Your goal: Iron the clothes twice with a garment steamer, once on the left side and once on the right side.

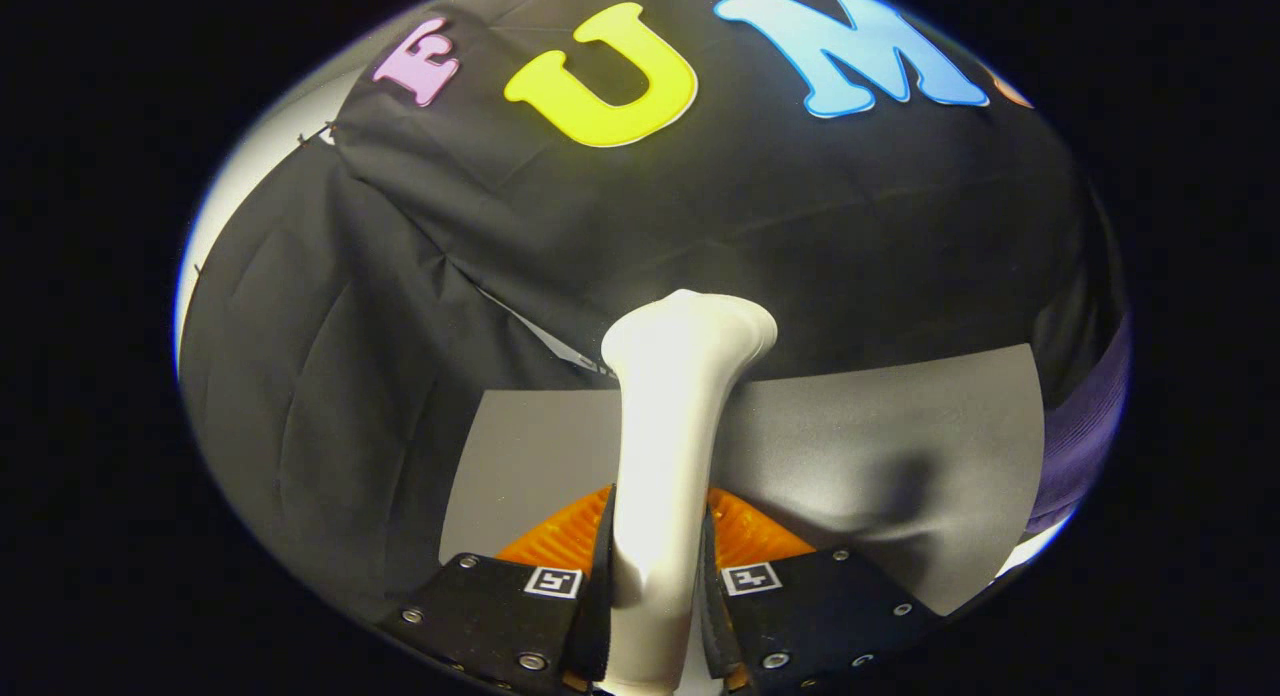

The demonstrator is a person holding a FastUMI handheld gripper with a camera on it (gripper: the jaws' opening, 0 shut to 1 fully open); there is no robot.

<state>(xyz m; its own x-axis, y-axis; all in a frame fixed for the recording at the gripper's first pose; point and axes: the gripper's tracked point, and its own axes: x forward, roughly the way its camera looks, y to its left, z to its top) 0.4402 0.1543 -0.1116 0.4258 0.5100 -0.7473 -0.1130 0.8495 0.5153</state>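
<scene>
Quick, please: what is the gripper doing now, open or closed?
Gripper: jaws closed on the white steamer handle, one on each side.

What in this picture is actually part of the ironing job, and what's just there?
Part of the job:
- white garment steamer, clamped between the gripper fingers
- grey garment just beyond the fingers

Just there:
- orange object right behind the fingers; I cannot tell what it is
- purple cloth beside the garment
</scene>
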